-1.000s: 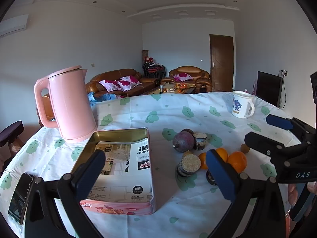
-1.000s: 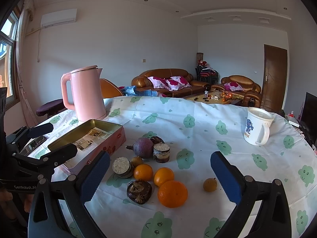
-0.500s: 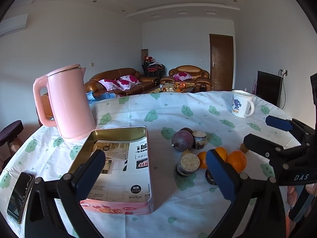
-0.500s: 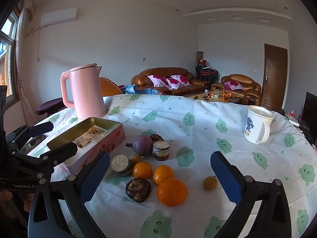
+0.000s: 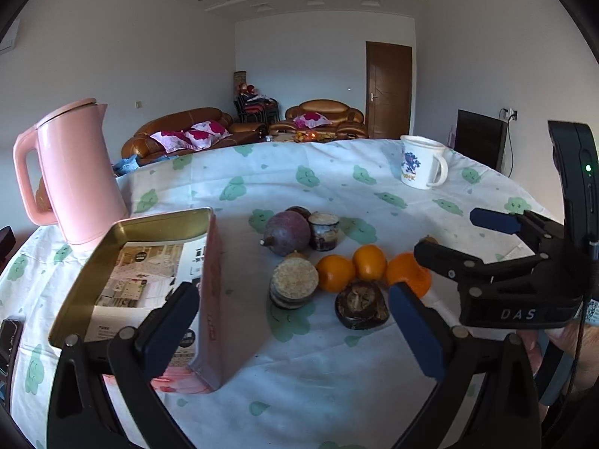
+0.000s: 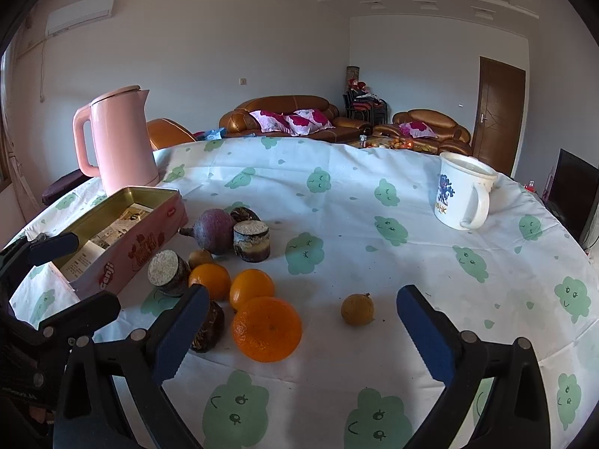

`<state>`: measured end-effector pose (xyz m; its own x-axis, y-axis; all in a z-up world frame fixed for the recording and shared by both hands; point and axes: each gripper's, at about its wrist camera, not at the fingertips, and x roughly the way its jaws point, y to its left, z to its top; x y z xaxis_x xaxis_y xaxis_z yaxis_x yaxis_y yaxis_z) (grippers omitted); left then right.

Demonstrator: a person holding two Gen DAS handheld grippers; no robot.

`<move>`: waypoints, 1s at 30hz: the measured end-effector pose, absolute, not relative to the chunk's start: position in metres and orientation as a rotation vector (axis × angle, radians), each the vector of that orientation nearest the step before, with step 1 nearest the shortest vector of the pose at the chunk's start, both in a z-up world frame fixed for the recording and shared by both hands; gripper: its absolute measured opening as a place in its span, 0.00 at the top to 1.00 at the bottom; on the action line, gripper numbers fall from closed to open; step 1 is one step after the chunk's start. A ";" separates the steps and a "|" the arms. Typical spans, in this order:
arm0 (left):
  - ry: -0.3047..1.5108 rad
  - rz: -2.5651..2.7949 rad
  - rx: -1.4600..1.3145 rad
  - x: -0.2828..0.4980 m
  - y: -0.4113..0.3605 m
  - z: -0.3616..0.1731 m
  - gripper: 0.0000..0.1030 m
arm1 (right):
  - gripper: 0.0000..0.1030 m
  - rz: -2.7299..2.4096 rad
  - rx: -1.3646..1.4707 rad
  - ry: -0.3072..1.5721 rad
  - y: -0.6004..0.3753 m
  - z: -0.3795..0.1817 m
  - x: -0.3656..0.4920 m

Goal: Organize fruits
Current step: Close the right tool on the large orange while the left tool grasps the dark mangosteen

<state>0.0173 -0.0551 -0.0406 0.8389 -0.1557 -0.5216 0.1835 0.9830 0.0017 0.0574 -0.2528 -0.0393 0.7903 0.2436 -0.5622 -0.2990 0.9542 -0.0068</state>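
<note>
Nothing is judged sorted yet: the tin (image 6: 123,224) at ten o'clock holds only papers, and all fruit lies loose on the bench (image 6: 374,247). Counted are three oranges (image 6: 267,328), one purple fruit (image 6: 215,231), one small brown fruit (image 6: 357,309). Jaws of the left gripper (image 5: 292,321) and right gripper (image 6: 299,329) are spread wide, empty.

Showing a white tablecloth (image 6: 374,247) with green cloud faces, 3 orange fruits (image 6: 267,328), a pink kettle (image 6: 119,142), a gold-lined pink tin (image 6: 123,239).
</note>
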 end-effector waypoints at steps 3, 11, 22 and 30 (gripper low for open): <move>0.577 -0.211 0.054 0.022 -0.064 -0.047 0.02 | 0.23 0.330 -0.111 0.640 -0.250 -0.047 0.061; 0.671 -0.286 0.020 0.035 -0.073 -0.063 0.22 | 0.36 0.396 -0.110 0.717 -0.244 -0.061 0.070; 0.703 -0.315 0.008 0.039 -0.075 -0.067 0.30 | 0.52 0.511 -0.070 0.793 -0.240 -0.069 0.079; 0.723 -0.328 0.033 0.042 -0.079 -0.070 0.44 | 0.53 0.475 -0.067 0.713 -0.245 -0.060 0.067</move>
